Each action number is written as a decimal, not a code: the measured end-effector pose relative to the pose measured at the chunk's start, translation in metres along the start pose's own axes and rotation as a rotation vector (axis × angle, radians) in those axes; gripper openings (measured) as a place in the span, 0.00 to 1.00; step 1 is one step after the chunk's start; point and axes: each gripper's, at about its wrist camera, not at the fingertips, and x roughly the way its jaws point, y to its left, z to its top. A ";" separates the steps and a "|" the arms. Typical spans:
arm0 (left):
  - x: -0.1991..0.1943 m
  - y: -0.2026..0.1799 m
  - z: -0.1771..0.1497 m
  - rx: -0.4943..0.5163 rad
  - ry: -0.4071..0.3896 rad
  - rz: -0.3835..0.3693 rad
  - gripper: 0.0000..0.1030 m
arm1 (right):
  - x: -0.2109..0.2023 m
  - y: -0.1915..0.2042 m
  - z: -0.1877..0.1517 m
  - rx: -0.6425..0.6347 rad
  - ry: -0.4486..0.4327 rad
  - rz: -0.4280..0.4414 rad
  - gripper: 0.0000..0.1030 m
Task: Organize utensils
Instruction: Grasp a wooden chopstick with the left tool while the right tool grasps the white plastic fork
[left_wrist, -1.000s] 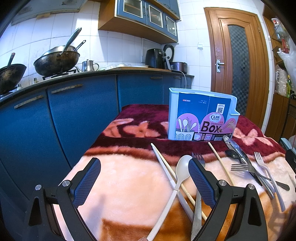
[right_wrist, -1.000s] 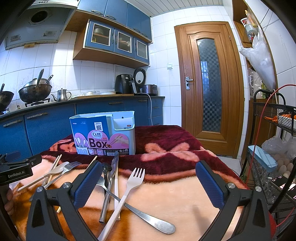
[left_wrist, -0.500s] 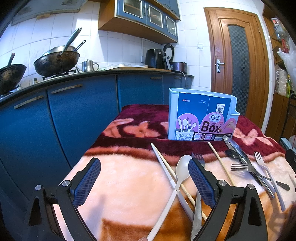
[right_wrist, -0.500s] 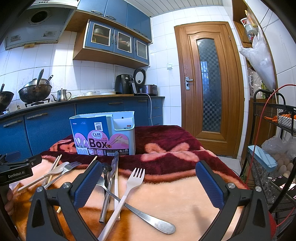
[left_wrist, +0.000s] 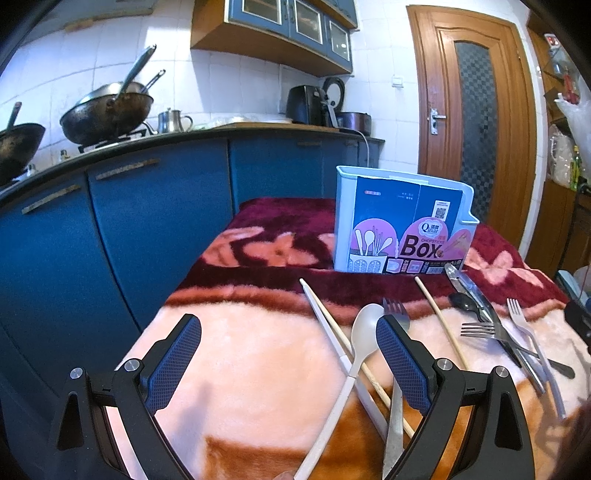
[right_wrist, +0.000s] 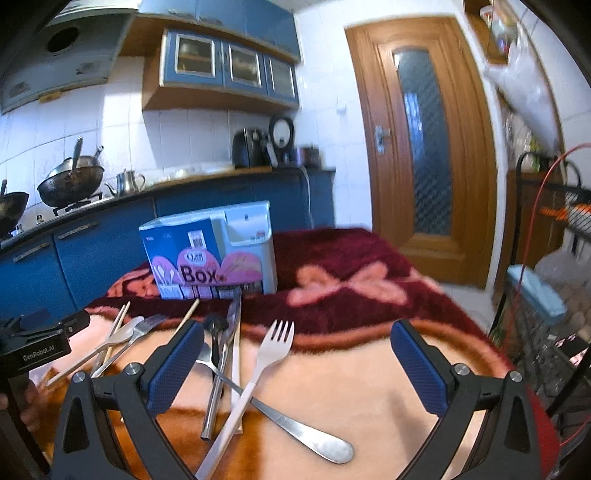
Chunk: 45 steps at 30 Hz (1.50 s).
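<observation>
A light-blue utensil box (left_wrist: 402, 225) with a "Box" label stands upright on the blanket-covered table; it also shows in the right wrist view (right_wrist: 212, 251). Loose utensils lie in front of it: a white spoon (left_wrist: 360, 343), chopsticks (left_wrist: 332, 325), a white fork (right_wrist: 264, 365), metal forks (left_wrist: 484, 328) and a knife (right_wrist: 234, 332). My left gripper (left_wrist: 288, 358) is open and empty, low over the blanket, left of the spoon. My right gripper (right_wrist: 297, 365) is open and empty above the white fork.
Blue kitchen cabinets (left_wrist: 147, 229) run along the left, with woks (left_wrist: 107, 110) on the stove. A wooden door (right_wrist: 424, 147) stands behind. A wire rack (right_wrist: 554, 295) with a red cable is at the right of the table.
The right wrist view has shifted and tilted, with motion blur: my right gripper has moved slightly forward over the utensils. The left gripper has not moved.
</observation>
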 end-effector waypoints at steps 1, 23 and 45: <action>-0.001 0.001 0.002 0.000 0.008 -0.005 0.93 | 0.003 -0.002 0.002 0.001 0.025 0.008 1.00; 0.077 0.014 0.033 0.019 0.414 -0.134 0.74 | 0.079 -0.002 0.024 -0.027 0.565 0.084 0.64; 0.123 0.007 0.042 -0.148 0.685 -0.340 0.08 | 0.114 -0.002 0.036 0.026 0.734 0.148 0.29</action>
